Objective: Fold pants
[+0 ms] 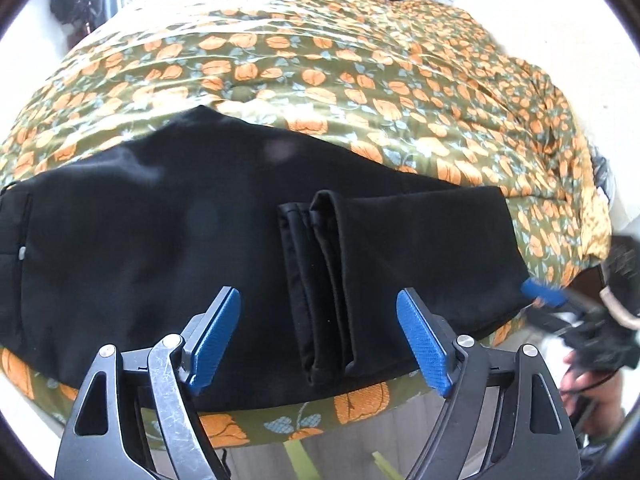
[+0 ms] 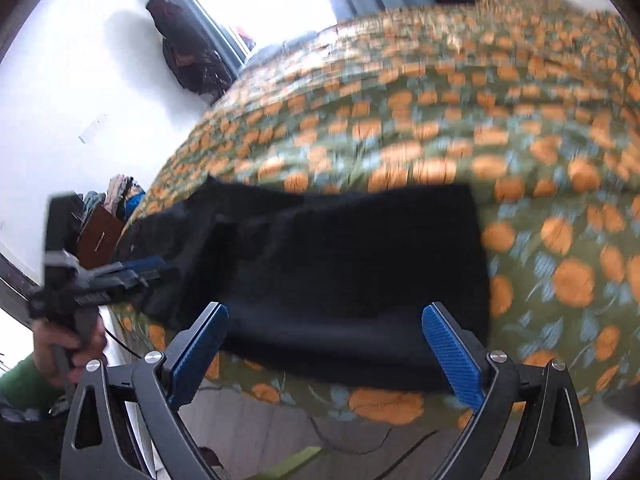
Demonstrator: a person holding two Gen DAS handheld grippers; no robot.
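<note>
A flowered bedspread (image 1: 320, 80) carries the black pants (image 1: 160, 220), lying folded along its near edge. Both the left gripper (image 1: 318, 314) and right gripper (image 2: 324, 332) gape, holding nothing. Best to pinch all layers squarely, then fold evenly.

Left wrist view: close above the near bed edge, facing across black pants (image 1: 200, 240) spread on the floral bedspread (image 1: 320, 60). Right wrist view: same near edge, further right, angled leftward. Shared: pants, bedspread, window wall in upper left.
</note>
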